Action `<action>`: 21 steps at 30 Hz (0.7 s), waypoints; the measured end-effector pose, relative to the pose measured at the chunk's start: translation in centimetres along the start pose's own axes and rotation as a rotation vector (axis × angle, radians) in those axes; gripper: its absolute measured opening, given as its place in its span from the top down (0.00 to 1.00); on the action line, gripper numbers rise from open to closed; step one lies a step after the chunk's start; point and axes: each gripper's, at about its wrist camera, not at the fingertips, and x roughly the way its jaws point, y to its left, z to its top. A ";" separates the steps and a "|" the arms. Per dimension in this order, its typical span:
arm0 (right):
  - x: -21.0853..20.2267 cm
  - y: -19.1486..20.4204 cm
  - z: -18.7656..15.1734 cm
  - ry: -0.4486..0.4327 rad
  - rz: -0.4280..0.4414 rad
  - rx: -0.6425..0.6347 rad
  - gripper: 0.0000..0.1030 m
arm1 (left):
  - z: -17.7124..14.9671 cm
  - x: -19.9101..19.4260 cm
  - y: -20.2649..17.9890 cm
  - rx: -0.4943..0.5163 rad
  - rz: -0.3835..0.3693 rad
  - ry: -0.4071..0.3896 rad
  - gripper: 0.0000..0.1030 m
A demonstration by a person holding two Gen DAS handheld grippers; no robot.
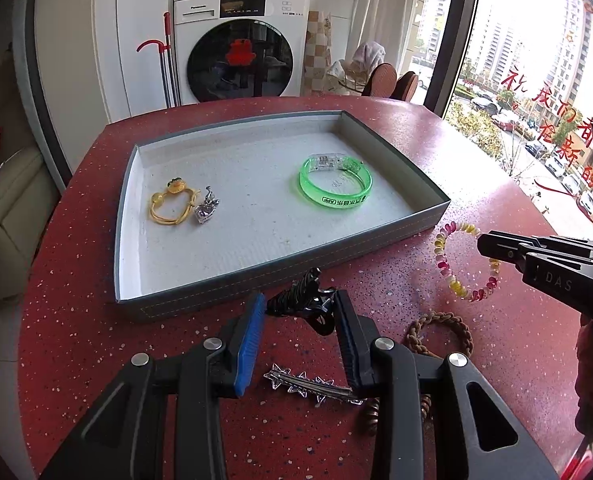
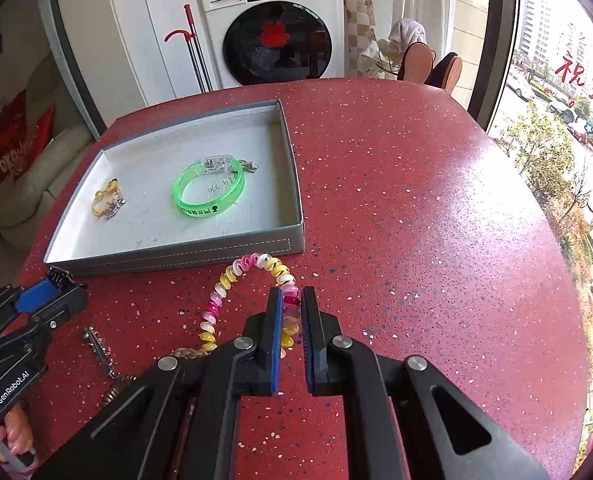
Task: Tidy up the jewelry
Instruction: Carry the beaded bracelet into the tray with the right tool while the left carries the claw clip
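A grey tray [image 1: 280,284] [image 2: 176,258] on the red table holds a green bangle [image 1: 335,181] [image 2: 208,190], a yellow hair tie [image 1: 168,204] [image 2: 105,198] and a silver charm [image 1: 207,210]. My left gripper [image 1: 298,308] is shut on a black claw clip [image 1: 302,300] just in front of the tray's near wall. My right gripper [image 2: 292,306] is shut on a pink-and-yellow coil hair tie [image 2: 232,280] [image 1: 454,268] that lies on the table right of the tray.
A star-studded hair clip [image 1: 308,388] [image 2: 98,348], a brown braided tie [image 1: 442,334] and a brown coil tie [image 1: 372,414] lie on the table near the left gripper. A washing machine [image 1: 240,40] stands behind the table. A window is at the right.
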 end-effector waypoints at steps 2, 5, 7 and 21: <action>-0.7 0.2 0.4 -0.009 0.018 0.000 0.91 | 0.2 -0.8 0.1 0.005 -0.001 -0.016 0.48; -1.4 0.8 1.2 -0.022 0.045 0.001 0.91 | 0.6 -1.8 0.5 0.005 -0.002 -0.041 0.48; -1.6 1.4 1.8 -0.025 0.069 0.003 0.91 | 0.9 -2.4 0.9 -0.001 0.000 -0.057 0.48; 1.8 7.9 6.1 -0.006 0.167 -0.067 0.91 | 3.4 -2.1 5.5 -0.070 0.039 -0.086 0.48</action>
